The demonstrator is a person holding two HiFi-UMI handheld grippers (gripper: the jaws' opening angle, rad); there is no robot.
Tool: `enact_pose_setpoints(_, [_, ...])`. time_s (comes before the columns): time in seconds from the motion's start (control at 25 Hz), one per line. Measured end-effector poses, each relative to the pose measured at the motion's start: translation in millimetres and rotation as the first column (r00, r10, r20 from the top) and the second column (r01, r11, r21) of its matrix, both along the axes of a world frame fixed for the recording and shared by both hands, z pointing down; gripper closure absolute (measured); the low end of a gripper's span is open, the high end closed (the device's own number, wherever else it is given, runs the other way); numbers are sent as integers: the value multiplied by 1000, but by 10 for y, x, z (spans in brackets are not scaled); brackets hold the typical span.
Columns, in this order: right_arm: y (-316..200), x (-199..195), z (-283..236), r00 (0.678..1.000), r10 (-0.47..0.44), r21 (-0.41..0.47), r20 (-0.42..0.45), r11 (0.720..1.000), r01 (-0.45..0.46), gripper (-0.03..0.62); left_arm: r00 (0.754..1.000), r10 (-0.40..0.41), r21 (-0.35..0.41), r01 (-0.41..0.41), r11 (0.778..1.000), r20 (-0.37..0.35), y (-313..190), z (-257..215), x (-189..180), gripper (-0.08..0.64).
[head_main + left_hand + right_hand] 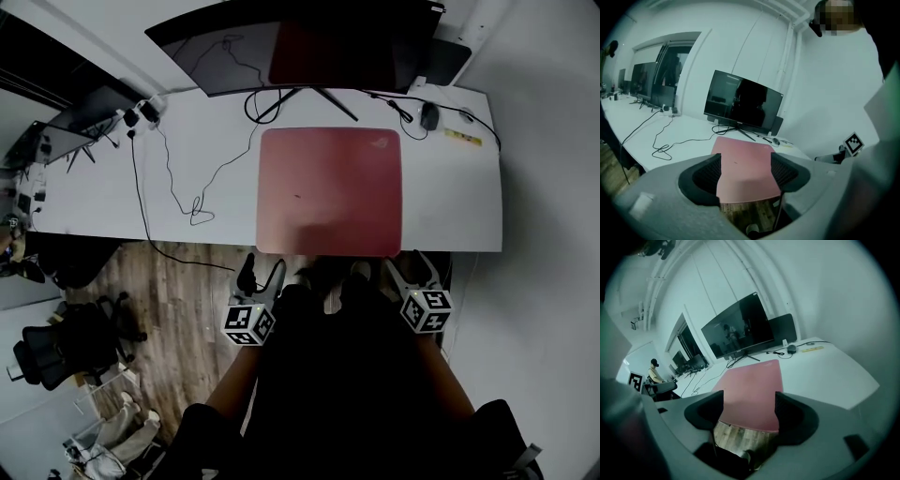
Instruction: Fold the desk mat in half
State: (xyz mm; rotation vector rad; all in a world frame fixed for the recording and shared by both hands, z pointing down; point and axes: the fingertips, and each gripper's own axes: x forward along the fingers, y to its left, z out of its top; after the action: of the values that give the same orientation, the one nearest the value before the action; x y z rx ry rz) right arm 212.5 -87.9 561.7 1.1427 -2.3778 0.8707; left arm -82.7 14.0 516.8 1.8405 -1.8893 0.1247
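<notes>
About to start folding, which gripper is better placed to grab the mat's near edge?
Left, narrowly: both open, but the left gripper lines up with a desk mat corner; the right gripper sits slightly outside.

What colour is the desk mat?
The desk mat is a plain dusty pink-red; the head view shows it best.

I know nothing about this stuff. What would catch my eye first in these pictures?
The red desk mat lies flat in the middle of the white desk, reaching its front edge. Behind the mat stands a wide dark monitor. Short of the desk's front edge, the left gripper and right gripper are held side by side, fingers apart and holding nothing.
</notes>
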Motion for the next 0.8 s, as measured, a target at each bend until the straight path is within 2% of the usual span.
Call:
enact_pose_setpoints(0.12, [64, 19, 268, 999, 19, -51, -27, 999, -21, 262, 1000, 12, -46, -12, 999, -2, 31, 225, -88, 236])
enact_pose_setpoints(0.32, [90, 47, 655, 992, 78, -103, -97, 991, -88, 262, 998, 14, -89, -20, 996, -63, 46, 595, -307, 236])
enact_pose_setpoints(0.48, [94, 10, 874, 987, 121, -149, -105, 979, -136, 262, 995, 7, -133, -21, 991, -101, 89, 902, -446, 236])
enact_pose_setpoints(0.8, [187, 12, 1329, 975, 209, -281, -78, 934, -222, 262, 968, -99, -217, 48, 975, -232, 217, 1436, -650, 236])
